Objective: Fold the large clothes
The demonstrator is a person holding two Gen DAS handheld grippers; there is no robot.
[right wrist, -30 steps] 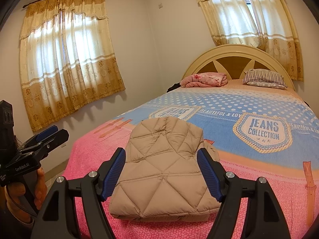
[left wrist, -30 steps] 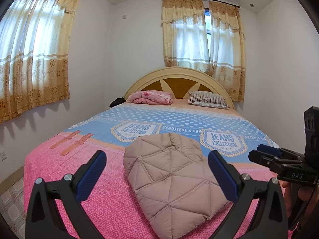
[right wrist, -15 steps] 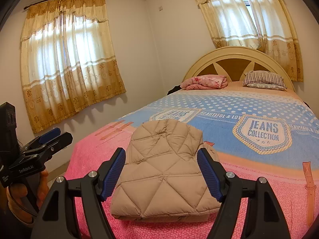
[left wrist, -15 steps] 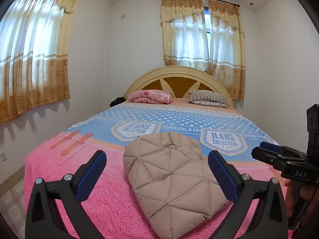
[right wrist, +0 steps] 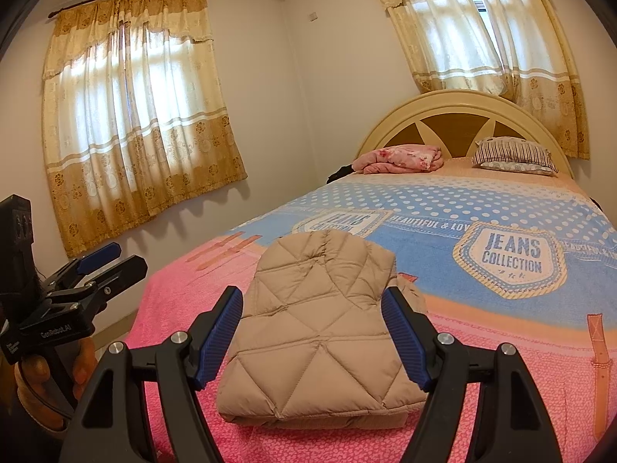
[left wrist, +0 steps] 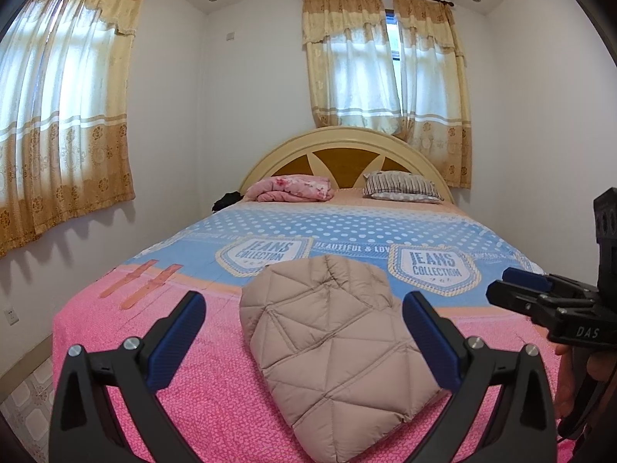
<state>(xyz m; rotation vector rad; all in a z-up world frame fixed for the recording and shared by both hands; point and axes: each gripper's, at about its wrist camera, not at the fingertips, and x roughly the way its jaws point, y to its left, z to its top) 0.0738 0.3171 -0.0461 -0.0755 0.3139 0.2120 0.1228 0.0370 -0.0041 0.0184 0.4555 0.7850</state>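
You are holding left gripper (left wrist: 304,335) and right gripper (right wrist: 312,333) wide, both empty. Quilted jacket (left wrist: 331,343) is lying folded on bed (left wrist: 185,393) just ahead of both claws, not touching. Risk: puffy layers are likely springing open if you are nudging 1 edge.

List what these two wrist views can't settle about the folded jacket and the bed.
- Quilted jacket: near edge cut by the frame bottom and left gripper in the left wrist view.
- Jacket's underside layers: sleeves tucked away, right wrist view.
- Dark item beside the pink blanket: too small to identify.
- Bed: right edge cut by the fisheye rim.
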